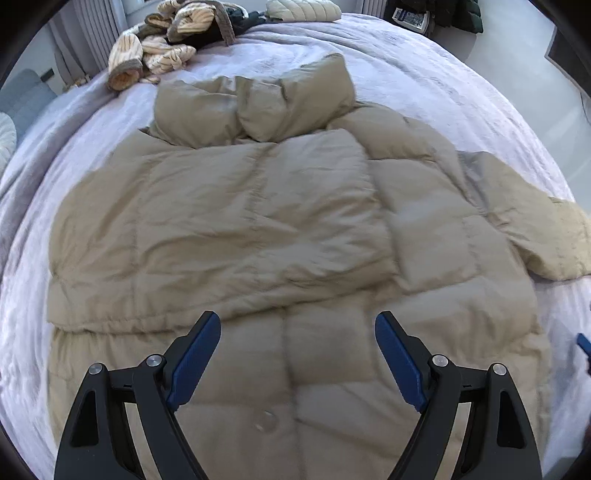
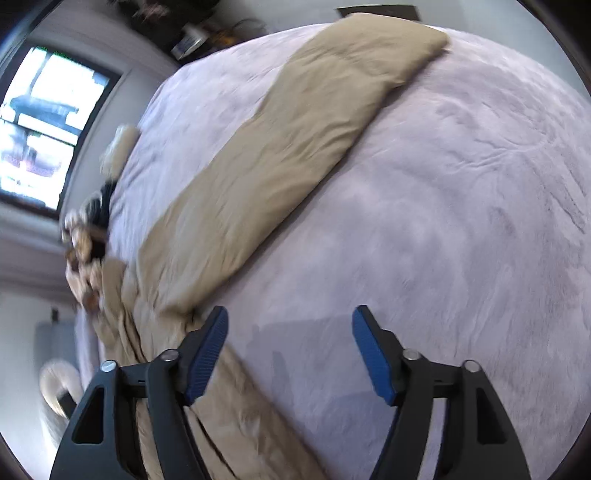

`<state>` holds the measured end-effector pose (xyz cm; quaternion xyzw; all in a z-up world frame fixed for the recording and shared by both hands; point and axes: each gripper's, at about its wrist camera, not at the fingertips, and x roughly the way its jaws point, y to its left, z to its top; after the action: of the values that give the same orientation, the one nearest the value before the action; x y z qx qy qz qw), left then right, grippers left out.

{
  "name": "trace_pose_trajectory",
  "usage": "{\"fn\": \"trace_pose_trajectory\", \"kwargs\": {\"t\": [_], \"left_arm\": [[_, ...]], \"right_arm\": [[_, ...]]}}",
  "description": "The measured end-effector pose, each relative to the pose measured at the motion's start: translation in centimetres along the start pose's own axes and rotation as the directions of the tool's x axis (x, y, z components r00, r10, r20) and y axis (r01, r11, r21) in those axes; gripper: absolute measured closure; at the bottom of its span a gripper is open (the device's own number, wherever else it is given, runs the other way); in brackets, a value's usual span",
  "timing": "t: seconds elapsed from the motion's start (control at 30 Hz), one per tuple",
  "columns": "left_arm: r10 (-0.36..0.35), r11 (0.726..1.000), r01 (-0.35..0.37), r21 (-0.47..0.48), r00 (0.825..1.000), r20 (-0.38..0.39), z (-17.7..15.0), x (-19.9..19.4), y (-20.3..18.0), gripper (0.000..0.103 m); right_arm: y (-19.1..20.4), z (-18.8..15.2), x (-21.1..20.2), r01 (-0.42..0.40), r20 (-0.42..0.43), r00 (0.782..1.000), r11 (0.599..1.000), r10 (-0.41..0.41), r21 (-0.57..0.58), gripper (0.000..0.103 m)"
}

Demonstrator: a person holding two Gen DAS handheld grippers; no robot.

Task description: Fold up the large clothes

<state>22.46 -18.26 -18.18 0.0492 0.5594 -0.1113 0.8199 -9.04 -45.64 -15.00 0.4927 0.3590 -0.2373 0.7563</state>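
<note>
A large tan puffer jacket (image 1: 258, 229) lies spread on the lilac bed cover (image 1: 424, 74), its collar toward the far side and its left half folded over the middle. My left gripper (image 1: 297, 325) hovers open above the jacket's lower hem, nothing between its blue pads. In the right wrist view the jacket's right sleeve (image 2: 295, 140) stretches out straight across the cover toward the top right. My right gripper (image 2: 290, 319) stands open over bare bed cover (image 2: 461, 221) just beside the sleeve's armpit, its left finger (image 2: 207, 354) over the jacket's edge, gripping nothing.
A heap of striped cream and grey knitwear (image 1: 162, 48) and dark clothes lies at the far left of the bed, with a pale quilted item (image 1: 303, 9) behind it. A window (image 2: 44, 122) and curtains lie beyond the bed. Floor shows at the far right (image 1: 517, 48).
</note>
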Motion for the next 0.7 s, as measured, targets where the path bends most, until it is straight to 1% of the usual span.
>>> {"fn": "trace_pose_trajectory", "kwargs": {"t": [0.1,0.17,0.27,0.37,0.43,0.57,0.67,0.7], "left_arm": [[-0.031,1.0,0.031,-0.005,0.999,-0.027,-0.3,-0.2,-1.7,0.017],[-0.045,0.999,0.046,0.018,0.998,-0.036,-0.4,-0.3,-3.2,0.017],[-0.057,0.997,0.059,0.047,0.998,-0.041,-0.5,-0.4,-5.0,0.017],[-0.079,0.995,0.082,0.062,0.996,-0.05,-0.3,-0.3,-6.5,0.017],[-0.077,0.995,0.08,0.065,0.996,-0.055,-0.1,-0.2,-7.1,0.017],[-0.075,0.995,0.079,0.068,0.995,-0.058,0.2,0.0,-7.7,0.017],[-0.07,0.995,0.074,0.071,0.996,-0.058,0.2,0.0,-7.7,0.017],[-0.067,0.995,0.071,0.072,0.996,-0.057,0.2,-0.1,-7.6,0.017]], "right_arm": [[-1.8,1.9,0.5,-0.034,0.02,0.999,0.995,0.032,0.092,0.025],[-2.7,3.2,0.7,-0.057,0.042,0.998,0.989,0.052,0.133,0.024],[-3.5,5.1,1.3,-0.09,0.054,0.995,0.982,0.082,0.168,0.024],[-3.7,6.9,2.5,-0.147,0.054,0.989,0.97,0.139,0.194,0.024],[-3.6,7.9,3.5,-0.174,0.057,0.985,0.96,0.165,0.219,0.024],[-4.0,9.6,5.2,-0.251,0.095,0.968,0.918,0.233,0.308,0.024],[-3.8,10.5,6.4,-0.292,0.114,0.956,0.889,0.269,0.352,0.024],[-3.7,10.7,6.5,-0.302,0.118,0.953,0.885,0.278,0.355,0.024]]}}
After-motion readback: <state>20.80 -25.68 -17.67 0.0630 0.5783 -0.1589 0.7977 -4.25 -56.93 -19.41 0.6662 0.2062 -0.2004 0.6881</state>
